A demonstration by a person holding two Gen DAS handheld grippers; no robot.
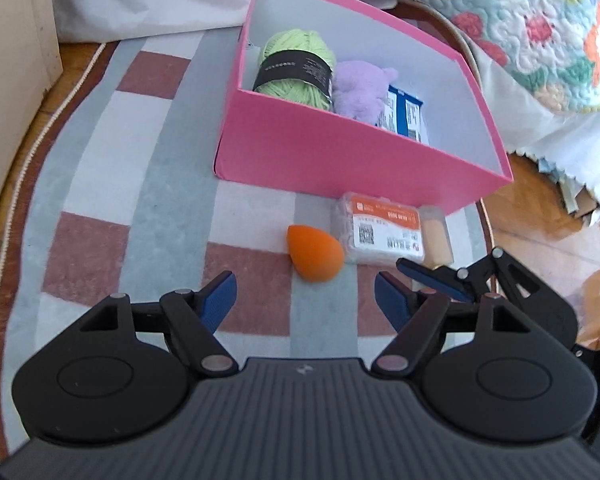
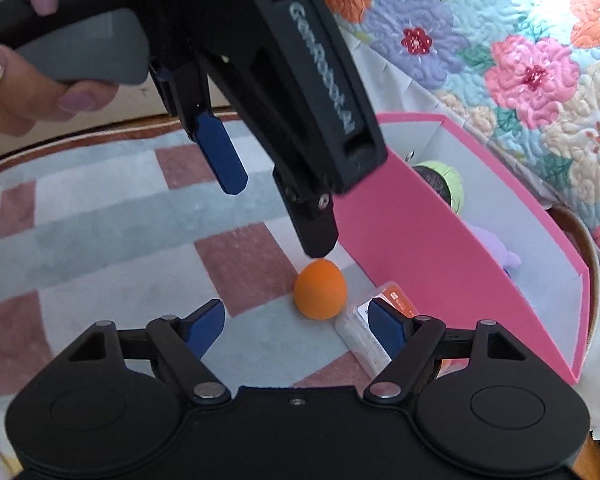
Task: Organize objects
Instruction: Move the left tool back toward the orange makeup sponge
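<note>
Left wrist view shows a checked rug [image 1: 148, 184] of grey, white and dull red squares, with a braided border along its left edge. The left tool [image 1: 305, 294] hangs over the rug with its blue pads spread apart and nothing between them. Just ahead of it lies an orange sponge [image 1: 315, 253], shaped like a drop, smooth and matt, with its narrow end to the left. To its right, touching or almost touching it, is a clear packet [image 1: 380, 232] with an orange and white label and a square code. A small beige roll in a clear case [image 1: 438, 236] stands just beside the packet, at the rug's right edge. Behind these three stands a pink box [image 1: 340, 156], white inside. It holds a green yarn ball [image 1: 296, 66] with a black band, a lilac plush toy [image 1: 360, 88] and a blue and white packet [image 1: 406, 116], in this order from left to right. The right tool [image 1: 434, 278] enters at the lower right of this view.

The right wrist view shows what the other does not: a hand [image 2: 32, 76] gripping the grey handle of the left tool [image 2: 278, 224], which hangs just above the sponge [image 2: 320, 295]. The right tool [image 2: 298, 326] is released, its pads apart; its right pad covers part of the clear packet [image 2: 360, 336]. Here the pink box [image 2: 440, 264] lies to the right, and a flowered quilt [image 2: 520, 72] rises behind it. Of the box's contents only parts of the yarn and the plush toy show.
</note>
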